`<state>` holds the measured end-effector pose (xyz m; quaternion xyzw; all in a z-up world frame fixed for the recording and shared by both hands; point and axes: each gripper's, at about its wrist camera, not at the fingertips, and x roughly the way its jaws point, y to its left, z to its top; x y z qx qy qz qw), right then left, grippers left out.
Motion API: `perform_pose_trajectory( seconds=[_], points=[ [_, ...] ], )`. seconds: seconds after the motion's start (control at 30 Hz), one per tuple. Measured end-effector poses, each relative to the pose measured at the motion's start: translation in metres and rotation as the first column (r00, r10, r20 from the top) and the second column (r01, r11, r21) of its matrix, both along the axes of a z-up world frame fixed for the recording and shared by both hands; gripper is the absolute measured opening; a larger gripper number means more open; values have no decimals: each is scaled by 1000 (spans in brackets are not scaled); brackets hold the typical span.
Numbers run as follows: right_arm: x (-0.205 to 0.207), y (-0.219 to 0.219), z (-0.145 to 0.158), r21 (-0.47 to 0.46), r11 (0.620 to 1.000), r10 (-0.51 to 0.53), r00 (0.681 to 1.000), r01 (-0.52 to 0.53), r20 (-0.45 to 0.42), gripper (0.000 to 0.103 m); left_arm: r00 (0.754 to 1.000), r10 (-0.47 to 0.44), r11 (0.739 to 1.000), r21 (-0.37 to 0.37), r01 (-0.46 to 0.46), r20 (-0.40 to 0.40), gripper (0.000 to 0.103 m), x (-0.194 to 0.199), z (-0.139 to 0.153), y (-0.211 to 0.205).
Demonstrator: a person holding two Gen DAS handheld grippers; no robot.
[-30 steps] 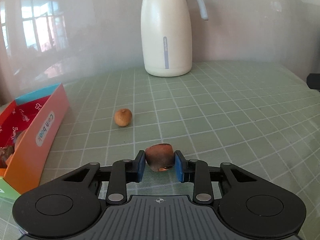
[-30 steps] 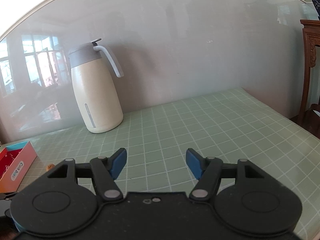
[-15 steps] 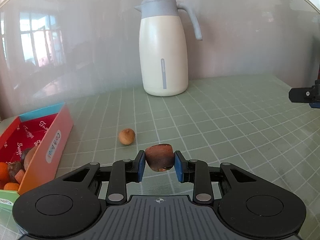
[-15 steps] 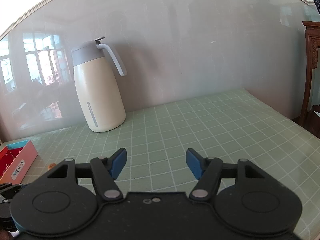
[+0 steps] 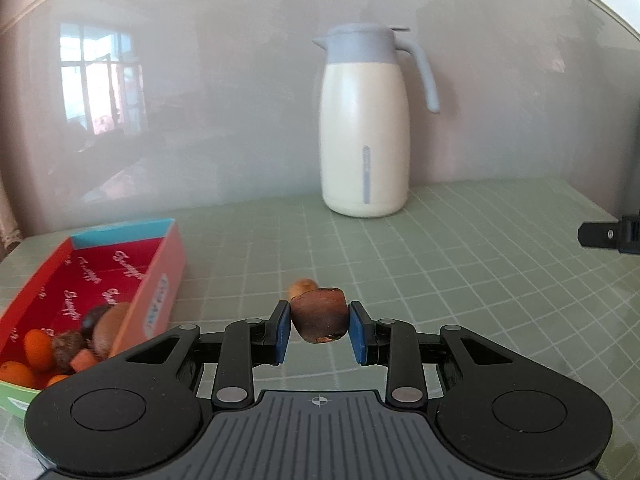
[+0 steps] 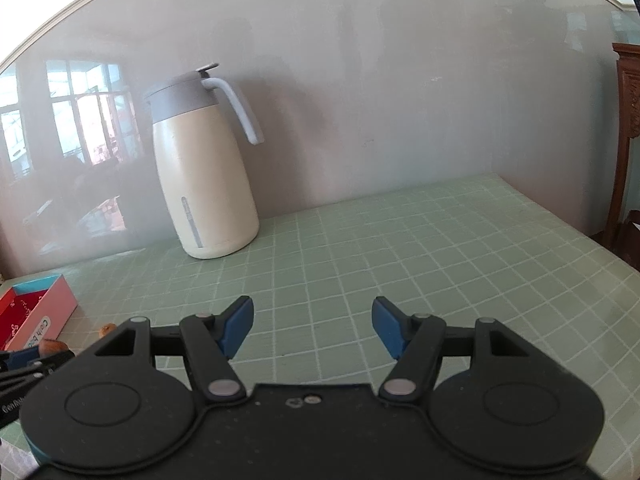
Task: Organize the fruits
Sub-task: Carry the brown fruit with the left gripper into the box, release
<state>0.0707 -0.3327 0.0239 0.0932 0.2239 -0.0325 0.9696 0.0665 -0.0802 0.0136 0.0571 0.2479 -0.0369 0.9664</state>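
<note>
**Spotter:** Left wrist view first. What have you got?

**Operator:** My left gripper (image 5: 320,326) is clamped on a dark brown fruit (image 5: 319,314), blue pads pressing both flanks. It looks leathery and squat, flat on top with a rough patch underneath; I can't name it closer than that. It hangs above the green gridded mat (image 5: 460,280). The red-lined cardboard box (image 5: 120,276) sits to the left, its near end already piled with small orange fruits (image 5: 36,344), a brown kiwi-like one (image 5: 112,326) and darker ones.

**Spotter:** Risks?

**Operator:** As I read it, the skin is smooth and the pads hold only a narrow band, so a quick swing could let it slip. The box wall is thin card; clipping it would shove the box. A tan round fruit (image 5: 302,287) lies on the mat just behind my load, easy to knock rolling.

**Spotter:** Right wrist view?

**Operator:** My right gripper (image 6: 312,326) is spread wide with nothing in it, over bare mat. A glossy cream thermos jug (image 6: 206,184) with grey lid and handle stands by the wall. The box corner (image 6: 48,304) shows at far left, well apart.
</note>
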Motion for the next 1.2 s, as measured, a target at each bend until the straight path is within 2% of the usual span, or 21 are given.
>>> perform_pose_trajectory(
  seconds=[0.6, 0.97, 1.2],
  points=[
    [16, 58, 1, -15, 996, 91, 996, -91, -12, 65, 991, 131, 991, -16, -130, 42, 31, -6, 15, 80],
    [24, 91, -3, -36, 988, 147, 989, -148, -26, 65, 968, 249, 968, -28, -249, 31, 31, -9, 13, 144],
    [23, 90, -6, -54, 988, 146, 989, -148, -38, 65, 949, 314, 948, -48, -313, 9, 31, -4, 8, 174]
  ],
)
